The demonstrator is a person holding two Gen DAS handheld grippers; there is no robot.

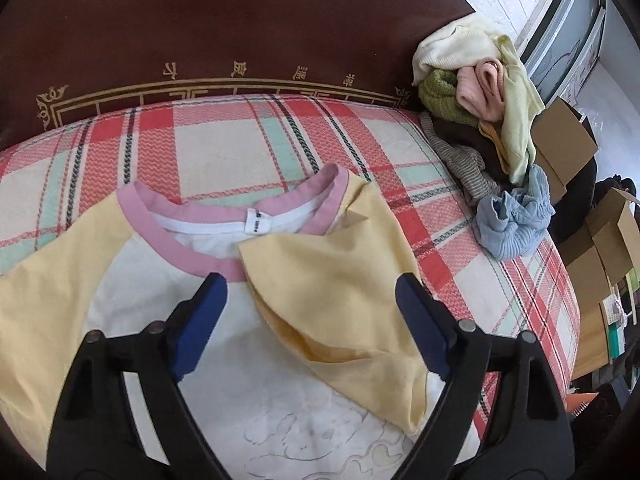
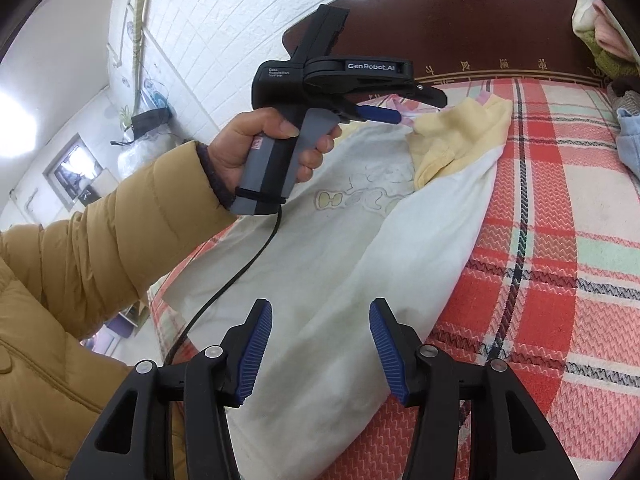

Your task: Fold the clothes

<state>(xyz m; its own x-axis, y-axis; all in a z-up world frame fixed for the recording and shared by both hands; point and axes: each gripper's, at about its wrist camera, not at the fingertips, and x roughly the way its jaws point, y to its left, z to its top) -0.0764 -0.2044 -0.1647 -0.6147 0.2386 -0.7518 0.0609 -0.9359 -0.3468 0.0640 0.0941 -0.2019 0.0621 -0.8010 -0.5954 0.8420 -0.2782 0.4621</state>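
Note:
A T-shirt (image 1: 168, 280) with a white body, yellow sleeves and a pink collar (image 1: 180, 216) lies face up on the plaid bed cover. One yellow sleeve (image 1: 332, 280) is folded inward over the chest. My left gripper (image 1: 312, 284) hovers open just above the chest and that sleeve, holding nothing. The right wrist view shows the same shirt (image 2: 340, 208) from its lower end, with its side edge turned in. Low over the shirt's lower part, my right gripper (image 2: 320, 308) stands open and empty. A hand (image 2: 264, 140) in a tan sleeve holds the left gripper (image 2: 400, 114) near the collar.
A pile of unfolded clothes (image 1: 480, 112) sits at the bed's far right corner, with a blue garment (image 1: 516, 220) beside it. The dark wooden headboard (image 1: 240, 20) runs along the back. Cardboard boxes (image 1: 560, 140) stand off the bed's right side. A black cable (image 2: 224, 292) hangs from the left gripper.

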